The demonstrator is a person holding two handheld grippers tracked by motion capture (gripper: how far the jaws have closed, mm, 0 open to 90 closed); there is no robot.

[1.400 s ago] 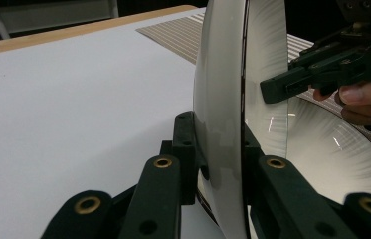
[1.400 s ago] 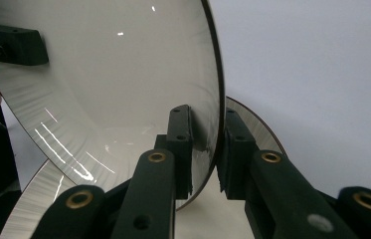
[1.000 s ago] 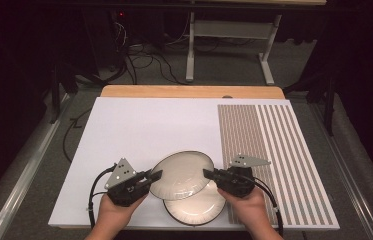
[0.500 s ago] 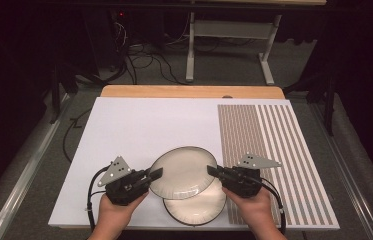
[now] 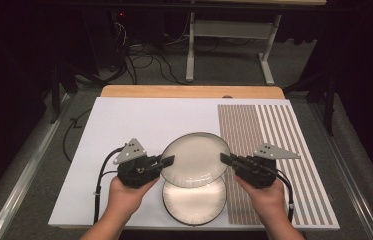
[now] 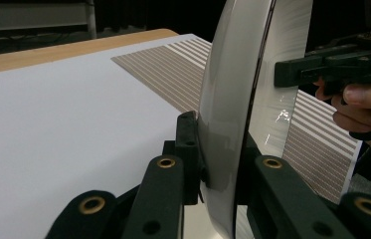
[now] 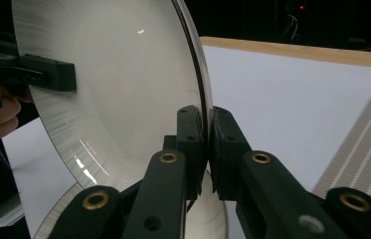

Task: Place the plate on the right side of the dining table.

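White sheet covers the worktop (image 5: 124, 130); left tool (image 5: 168, 161) and right tool (image 5: 225, 159) each clench opposite rims of the upper glossy cream plate (image 5: 194, 159), raised above a second plate (image 5: 194, 202); lift evenly, keeping it level.

Two plates: an upper plate (image 5: 195, 159) and a lower plate (image 5: 194, 202) (the upper overlaps the lower's far part in the high view). Two grippers, a left gripper (image 5: 166, 161) and a right gripper (image 5: 225, 159), one in each of two hands. One white mat (image 5: 139, 120), with one striped panel (image 5: 269, 130) along its right side.
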